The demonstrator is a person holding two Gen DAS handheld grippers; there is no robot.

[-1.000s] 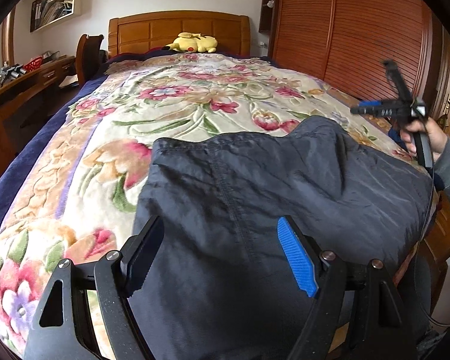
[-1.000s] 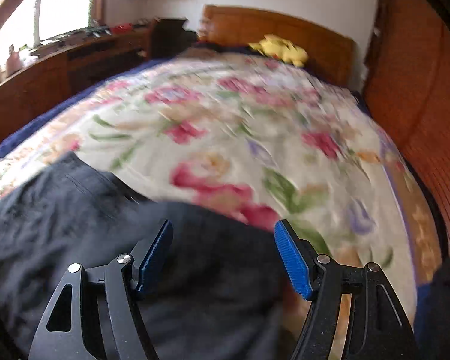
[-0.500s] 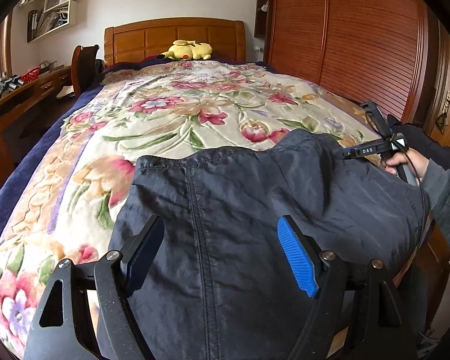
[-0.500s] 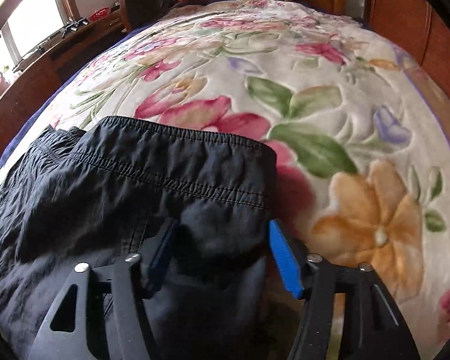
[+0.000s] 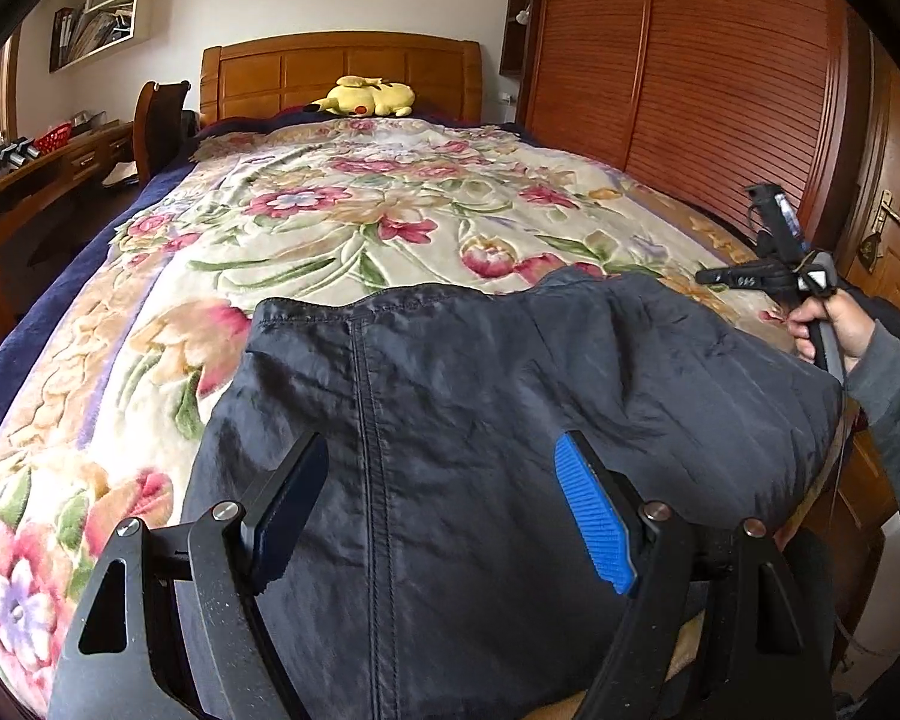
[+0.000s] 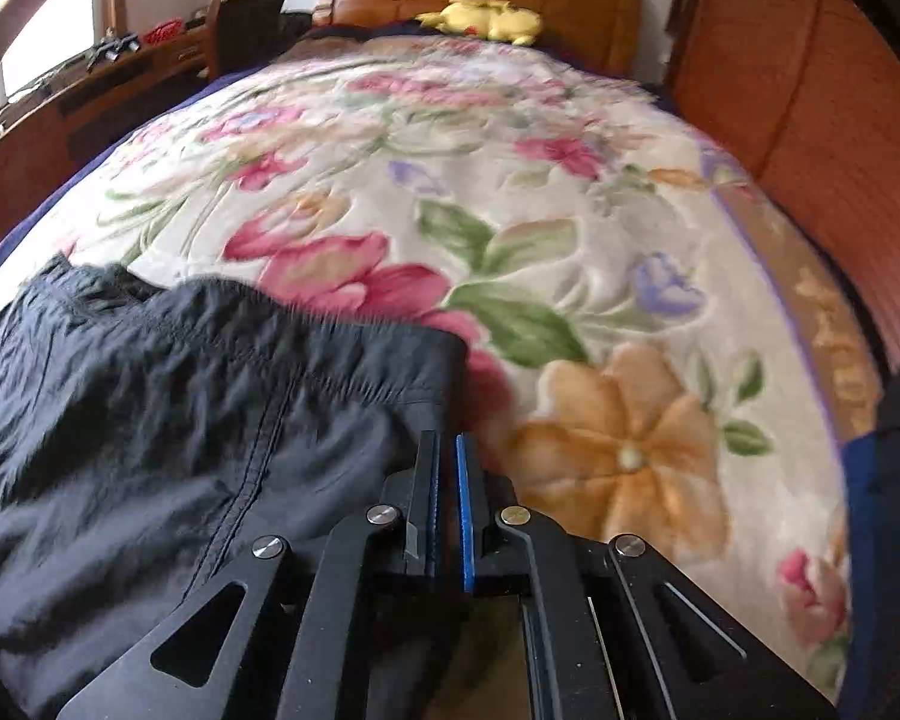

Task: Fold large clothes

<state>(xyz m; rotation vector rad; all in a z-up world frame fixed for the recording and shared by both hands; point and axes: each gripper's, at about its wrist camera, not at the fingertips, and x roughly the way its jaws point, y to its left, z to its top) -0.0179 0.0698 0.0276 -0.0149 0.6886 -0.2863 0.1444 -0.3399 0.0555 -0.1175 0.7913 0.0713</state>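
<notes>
A large dark garment [image 5: 462, 396] with a stitched seam lies spread over the near end of the floral bedspread [image 5: 342, 222]. My left gripper [image 5: 444, 498] hovers open just above its middle, with nothing pinched between the pads. In the right wrist view, my right gripper [image 6: 444, 462] sits at the right edge of the dark garment [image 6: 198, 414]. Its jaws are closing to almost touching, with the cloth's hemmed edge between them. The left wrist view shows a hand [image 5: 834, 324] holding that right gripper [image 5: 711, 276] at the garment's far right corner.
A yellow plush toy [image 5: 363, 99] lies by the wooden headboard [image 5: 342, 69]. A slatted wooden wardrobe [image 5: 690, 78] runs along the right side of the bed, and a desk [image 5: 36, 174] with a chair stands at the left. Another dark cloth [image 6: 888, 480] lies at the bed's right edge.
The right gripper came down onto the garment's right edge and its jaws went from wide apart to closed on the cloth. The left gripper stayed open over the garment.
</notes>
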